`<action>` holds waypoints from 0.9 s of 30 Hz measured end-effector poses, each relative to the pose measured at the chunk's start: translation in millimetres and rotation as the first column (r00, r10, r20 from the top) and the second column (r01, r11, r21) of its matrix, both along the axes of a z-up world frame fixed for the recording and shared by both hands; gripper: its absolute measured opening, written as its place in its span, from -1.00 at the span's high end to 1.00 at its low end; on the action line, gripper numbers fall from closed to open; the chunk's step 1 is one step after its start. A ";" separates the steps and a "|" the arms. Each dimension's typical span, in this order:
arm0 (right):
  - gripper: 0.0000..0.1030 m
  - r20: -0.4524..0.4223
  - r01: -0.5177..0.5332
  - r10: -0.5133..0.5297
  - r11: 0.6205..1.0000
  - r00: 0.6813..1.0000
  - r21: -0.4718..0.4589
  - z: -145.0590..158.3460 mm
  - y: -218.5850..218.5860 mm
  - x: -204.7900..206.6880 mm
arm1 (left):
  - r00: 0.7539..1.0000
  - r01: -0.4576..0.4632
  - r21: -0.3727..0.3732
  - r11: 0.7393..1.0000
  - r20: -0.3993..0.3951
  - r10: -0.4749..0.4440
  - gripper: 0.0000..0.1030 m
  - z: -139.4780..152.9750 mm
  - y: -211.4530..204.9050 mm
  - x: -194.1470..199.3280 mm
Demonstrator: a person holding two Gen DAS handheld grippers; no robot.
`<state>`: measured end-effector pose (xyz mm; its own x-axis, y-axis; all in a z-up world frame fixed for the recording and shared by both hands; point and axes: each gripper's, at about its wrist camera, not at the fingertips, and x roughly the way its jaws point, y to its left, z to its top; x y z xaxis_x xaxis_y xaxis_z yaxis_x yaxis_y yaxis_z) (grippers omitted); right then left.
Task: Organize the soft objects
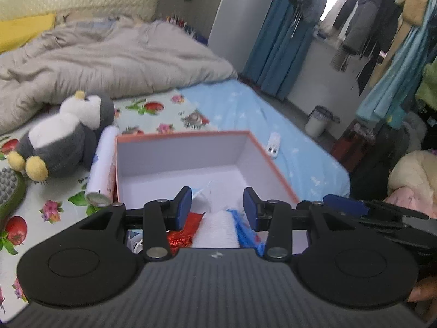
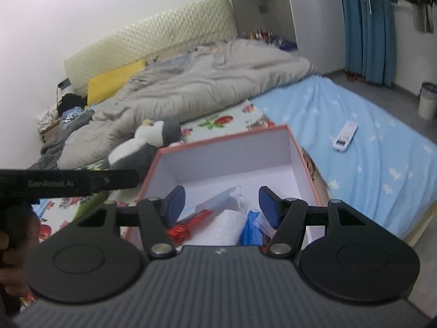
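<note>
An open box (image 1: 183, 135) with an orange rim and white inside stands on the bed. In its near end lie a rolled white towel (image 1: 215, 227), a red shiny item (image 1: 180, 237), blue plastic (image 1: 245, 229) and a clear packet (image 1: 202, 191). My left gripper (image 1: 217, 194) hangs open above them with nothing between its pads. The right wrist view shows the same box (image 2: 224, 136), with my right gripper (image 2: 221, 194) open over the towel (image 2: 224, 227), holding nothing. A grey and white penguin plush (image 1: 62, 136) lies left of the box.
A white can (image 1: 102, 164) lies against the box's left wall, and a green massage brush (image 1: 8, 188) is further left. A crumpled grey duvet (image 1: 109, 57) fills the far bed. A white remote (image 2: 344, 135) rests on the blue sheet, right of the box. A bin (image 1: 318, 120) stands on the floor.
</note>
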<state>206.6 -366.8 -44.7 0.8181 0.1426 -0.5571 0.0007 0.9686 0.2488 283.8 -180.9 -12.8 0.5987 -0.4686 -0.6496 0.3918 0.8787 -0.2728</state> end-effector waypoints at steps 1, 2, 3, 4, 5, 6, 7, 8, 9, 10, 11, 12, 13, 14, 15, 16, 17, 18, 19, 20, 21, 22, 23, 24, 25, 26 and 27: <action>-0.21 0.010 0.000 0.000 1.000 1.000 -0.006 6.3 2.3 -6.0 | 1.000 -0.004 -0.009 1.000 0.013 0.004 0.08 8.0 2.7 -7.3; -0.21 0.019 0.003 -0.003 1.000 1.000 -0.008 11.2 3.8 -12.4 | 1.000 -0.006 -0.014 1.000 0.023 0.006 0.08 14.6 4.0 -14.4; -0.21 0.024 0.010 -0.010 1.000 1.000 -0.005 15.3 5.0 -19.1 | 0.999 -0.002 -0.015 1.000 0.036 0.002 0.08 21.5 5.6 -22.2; -0.21 0.023 0.014 -0.014 1.000 1.000 -0.004 18.9 6.7 -26.0 | 0.999 -0.002 -0.016 1.000 0.047 0.003 0.08 27.3 7.8 -29.3; -0.21 0.024 0.013 -0.013 1.000 1.000 -0.007 21.4 8.9 -31.7 | 0.998 -0.005 -0.022 1.000 0.056 0.006 0.08 32.9 10.3 -37.1; -0.21 0.027 0.016 -0.016 1.000 1.000 -0.010 23.3 11.6 -37.6 | 0.998 -0.003 -0.029 1.000 0.065 0.005 0.08 38.3 13.1 -46.4; -0.21 0.027 0.020 -0.020 1.000 0.999 -0.010 25.2 13.8 -44.1 | 0.997 -0.002 -0.033 0.999 0.071 0.004 0.08 42.3 15.8 -53.7; -0.21 0.026 0.021 -0.021 1.000 0.999 -0.009 26.1 16.6 -50.0 | 0.997 -0.004 -0.035 0.999 0.076 0.007 0.08 45.7 18.2 -61.6; -0.21 0.021 0.016 -0.016 1.000 1.000 -0.012 26.7 20.1 -54.5 | 0.997 -0.006 -0.036 0.999 0.082 0.009 0.08 49.2 21.1 -70.4; -0.21 0.018 0.009 -0.009 1.000 1.000 -0.021 27.8 24.0 -59.2 | 0.996 -0.006 -0.036 0.999 0.087 0.009 0.08 52.2 23.7 -78.4; -0.21 0.017 0.006 -0.006 1.000 1.000 -0.030 29.2 27.7 -64.0 | 0.996 -0.009 -0.039 0.999 0.094 0.013 0.08 55.3 26.8 -86.5; -0.21 0.021 0.002 -0.002 0.999 1.000 -0.038 31.1 31.5 -69.6 | 0.995 -0.019 -0.047 0.999 0.101 0.024 0.08 59.2 31.2 -95.4; -0.21 0.029 -0.003 0.005 0.999 1.000 -0.047 33.3 35.5 -75.6 | 0.994 -0.025 -0.050 0.998 0.106 0.030 0.08 61.9 34.8 -103.1; -0.21 0.035 -0.004 0.006 0.999 0.999 -0.054 35.0 38.5 -81.4 | 0.993 -0.026 -0.049 0.998 0.113 0.031 0.08 65.2 37.5 -111.0; -0.21 0.037 -0.007 0.009 0.998 0.999 -0.061 36.4 42.0 -86.7 | 0.992 -0.027 -0.044 0.999 0.119 0.032 0.08 68.3 40.2 -118.8; -0.21 0.036 -0.011 0.014 0.998 0.999 -0.065 37.3 44.8 -91.1 | 0.992 -0.028 -0.041 0.999 0.125 0.032 0.08 71.2 43.1 -127.3; -0.21 0.036 -0.015 0.017 0.998 0.999 -0.067 38.2 47.7 -95.8 | 0.991 -0.028 -0.038 0.999 0.131 0.033 0.08 73.5 46.2 -135.3; -0.21 0.038 -0.016 0.019 0.998 0.999 -0.068 39.0 49.9 -100.4 | 0.990 -0.030 -0.037 0.999 0.133 0.035 0.08 75.1 48.8 -142.2; -0.21 0.041 -0.017 0.020 0.997 0.999 -0.069 39.7 52.3 -105.4 | 0.990 -0.032 -0.037 0.999 0.135 0.037 0.08 76.3 52.0 -150.1; -0.21 0.042 -0.017 0.020 0.997 0.999 -0.070 40.0 54.6 -109.9 | 0.990 -0.034 -0.036 0.999 0.137 0.038 0.08 76.9 54.8 -157.6; -0.21 0.042 -0.020 0.023 0.997 0.999 -0.071 40.0 56.3 -113.6 | 0.990 -0.038 -0.032 0.999 0.136 0.042 0.08 76.6 57.7 -163.5; -0.21 0.041 -0.026 0.029 0.997 0.999 -0.074 39.5 57.9 -116.4 | 0.990 -0.043 -0.028 0.999 0.135 0.047 0.08 75.6 60.2 -169.0; -0.21 0.038 -0.029 0.032 0.997 0.999 -0.076 38.4 59.0 -118.6 | 0.990 -0.047 -0.023 0.999 0.134 0.050 0.08 74.6 62.5 -176.6; -0.21 0.035 -0.030 0.032 0.997 0.999 -0.075 37.4 60.1 -120.3 | 0.990 -0.052 -0.018 0.998 0.131 0.054 0.08 72.4 64.6 -180.3; -0.21 0.033 -0.032 0.034 0.997 0.999 -0.075 36.1 61.0 -122.6 | 0.990 -0.056 -0.012 0.998 0.128 0.057 0.08 70.0 66.3 -186.2; -0.21 0.033 -0.032 0.035 0.996 0.999 -0.080 34.7 62.3 -125.3 | 0.990 -0.059 -0.005 0.998 0.125 0.060 0.08 67.4 68.1 -193.0; -0.21 0.032 -0.032 0.035 0.996 0.999 -0.086 32.9 63.4 -127.2 | 0.991 -0.066 -0.001 0.998 0.120 0.066 0.08 64.3 69.9 -197.7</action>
<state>79.4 -303.4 -11.8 0.8323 0.1231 -0.5405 -0.0390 0.9856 0.1644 86.2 -111.0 51.5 0.7017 -0.4235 -0.5729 0.3627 0.9045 -0.2244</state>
